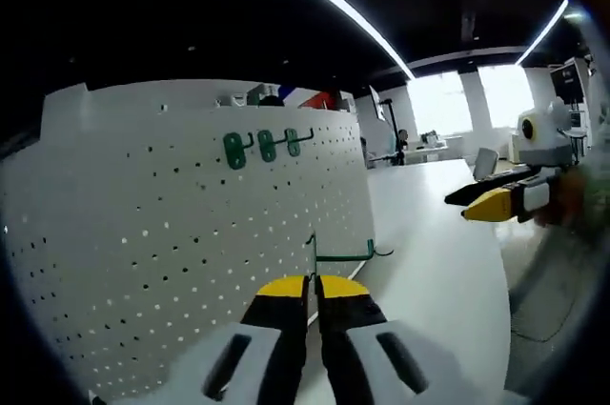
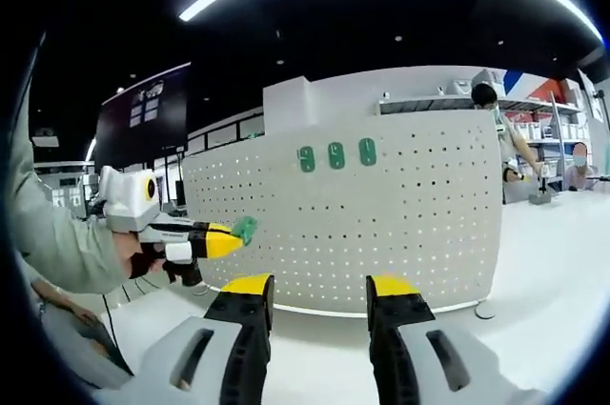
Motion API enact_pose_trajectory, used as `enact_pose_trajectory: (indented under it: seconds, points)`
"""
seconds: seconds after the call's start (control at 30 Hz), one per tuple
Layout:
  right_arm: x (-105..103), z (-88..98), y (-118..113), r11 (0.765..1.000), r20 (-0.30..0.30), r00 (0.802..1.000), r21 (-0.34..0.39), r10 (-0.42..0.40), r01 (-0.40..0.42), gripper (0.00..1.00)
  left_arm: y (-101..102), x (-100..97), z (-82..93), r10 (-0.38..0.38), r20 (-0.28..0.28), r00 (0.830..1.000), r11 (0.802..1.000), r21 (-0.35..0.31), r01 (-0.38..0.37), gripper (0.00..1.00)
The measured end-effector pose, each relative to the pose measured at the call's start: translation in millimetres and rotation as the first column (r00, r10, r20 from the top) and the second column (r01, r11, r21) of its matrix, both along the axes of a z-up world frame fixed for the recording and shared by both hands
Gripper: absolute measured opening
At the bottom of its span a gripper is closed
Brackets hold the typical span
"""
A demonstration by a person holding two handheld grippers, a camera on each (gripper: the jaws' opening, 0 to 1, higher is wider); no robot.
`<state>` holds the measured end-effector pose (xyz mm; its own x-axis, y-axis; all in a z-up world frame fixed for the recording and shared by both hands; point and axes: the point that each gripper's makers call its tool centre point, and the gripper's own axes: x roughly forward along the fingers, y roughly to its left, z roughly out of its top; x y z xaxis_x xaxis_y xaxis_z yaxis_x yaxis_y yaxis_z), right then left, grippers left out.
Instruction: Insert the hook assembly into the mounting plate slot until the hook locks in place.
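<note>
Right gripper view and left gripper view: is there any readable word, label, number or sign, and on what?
No text can be read in either view.
Dark wall panel: pale marks near its top, too small and blurred to read.
White pegboard: three green hook plates, no lettering seen.
Green hook in the left claw: no marking visible.
</note>
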<state>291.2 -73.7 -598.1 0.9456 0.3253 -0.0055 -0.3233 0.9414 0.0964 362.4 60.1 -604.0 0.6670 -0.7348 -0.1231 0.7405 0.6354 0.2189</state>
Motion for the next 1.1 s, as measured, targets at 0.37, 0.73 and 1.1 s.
enact_pose_trajectory:
  seconds: [0.37, 0.73, 1.1]
  points:
    - [0.2, 43.0, 39.1, 0.993, 0.071, 0.992, 0.030, 0.108, -0.111, 0.35, 18.8, -20.3, 23.8, 0.035, 0.086, 0.996, 0.999, -0.016, -0.034, 0.03]
    - [-2.5, 61.6, 69.3, 0.974, 0.081, 0.975, 0.074, 0.206, -0.212, 0.34, 26.0, -36.9, 37.9, 0.059, 0.121, 0.991, 0.997, -0.064, -0.052, 0.03]
    - [-4.1, 73.5, 94.2, 0.956, 0.098, 0.957, 0.087, 0.273, -0.281, 0.32, 24.5, -49.0, 44.8, 0.073, 0.082, 0.994, 0.981, -0.185, -0.057, 0.03]
